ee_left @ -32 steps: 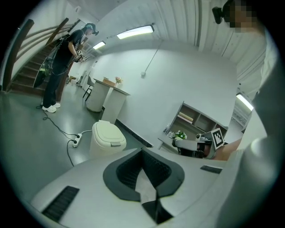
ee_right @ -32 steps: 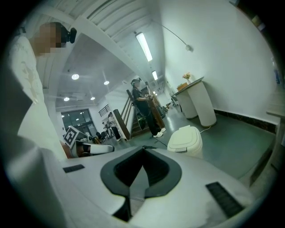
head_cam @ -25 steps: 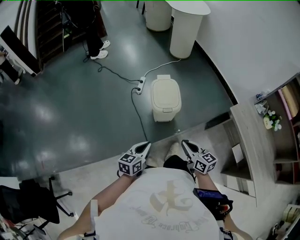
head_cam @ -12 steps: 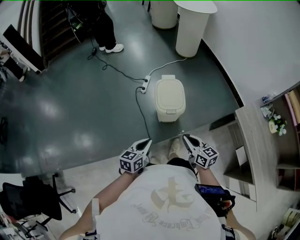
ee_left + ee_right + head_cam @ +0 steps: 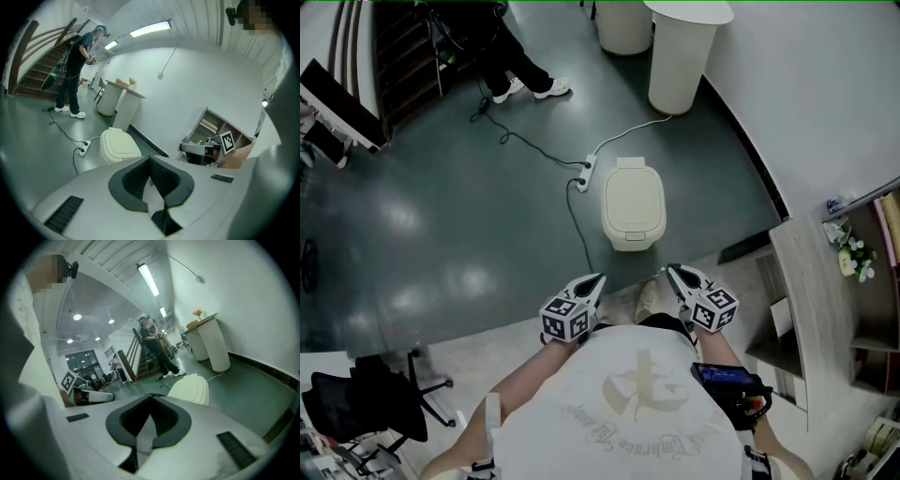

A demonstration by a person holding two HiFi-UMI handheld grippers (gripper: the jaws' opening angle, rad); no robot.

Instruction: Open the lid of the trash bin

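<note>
The cream trash bin (image 5: 633,202) stands on the dark floor ahead of me with its lid down flat. It also shows in the left gripper view as the bin (image 5: 119,145) and in the right gripper view as the bin (image 5: 191,389). My left gripper (image 5: 594,282) and right gripper (image 5: 673,273) are held close to my body, both pointing toward the bin and well short of it. In their own views the left gripper (image 5: 150,158) and right gripper (image 5: 151,396) have their jaws together with nothing held.
A white power strip (image 5: 584,172) with trailing cables lies just left of the bin. Two tall white cylinders (image 5: 679,56) stand beyond it by the curved wall. A person (image 5: 523,66) stands near the stairs. Wooden shelves (image 5: 825,281) are at the right, an office chair (image 5: 366,412) at lower left.
The person in the background has stepped to the right. My view has shifted slightly; both grippers stay by my body and the bin's lid stays down.
</note>
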